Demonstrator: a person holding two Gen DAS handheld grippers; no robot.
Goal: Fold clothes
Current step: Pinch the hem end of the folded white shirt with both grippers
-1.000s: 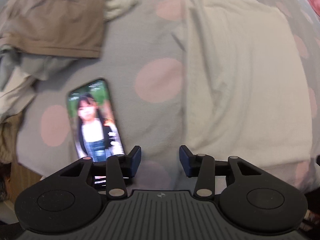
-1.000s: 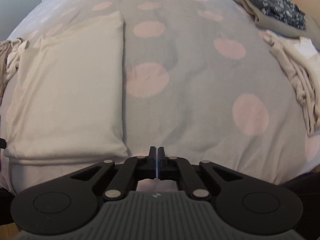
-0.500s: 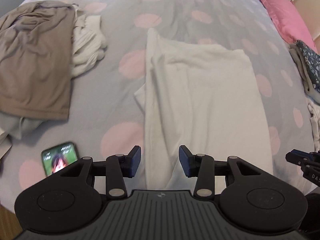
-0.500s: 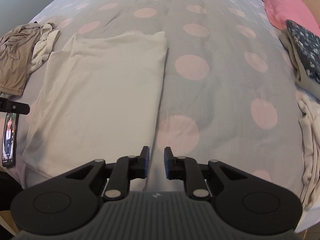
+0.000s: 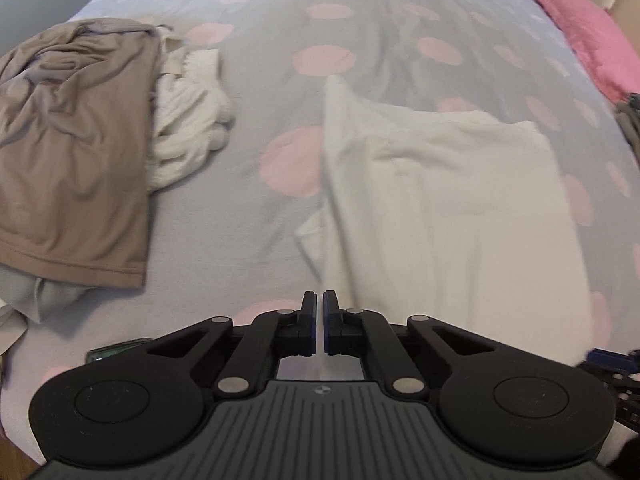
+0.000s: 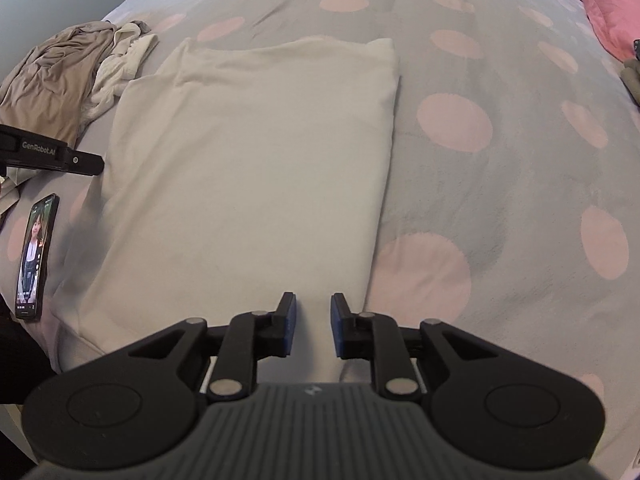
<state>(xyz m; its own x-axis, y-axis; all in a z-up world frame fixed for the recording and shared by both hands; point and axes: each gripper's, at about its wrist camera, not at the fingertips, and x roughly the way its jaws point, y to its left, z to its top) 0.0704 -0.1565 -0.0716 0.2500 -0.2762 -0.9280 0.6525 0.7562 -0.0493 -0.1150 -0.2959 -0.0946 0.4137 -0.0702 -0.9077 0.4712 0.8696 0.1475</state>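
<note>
Right wrist view shows the right gripper [image 6: 311, 312] opening over the near hem of the cream garment [image 6: 256, 168] with nothing pinched, while the left gripper [image 5: 319, 310], jaws together and empty, should reopen before gripping the hem's opposite corner squarely.

The cream garment [image 6: 256, 168] is soft matt cloth, the dotted bedspread [image 6: 500, 184] a fuzzier cloth, the brown garment [image 5: 68, 152] smooth and drapey, the phone [image 6: 35, 252] glossy.
</note>
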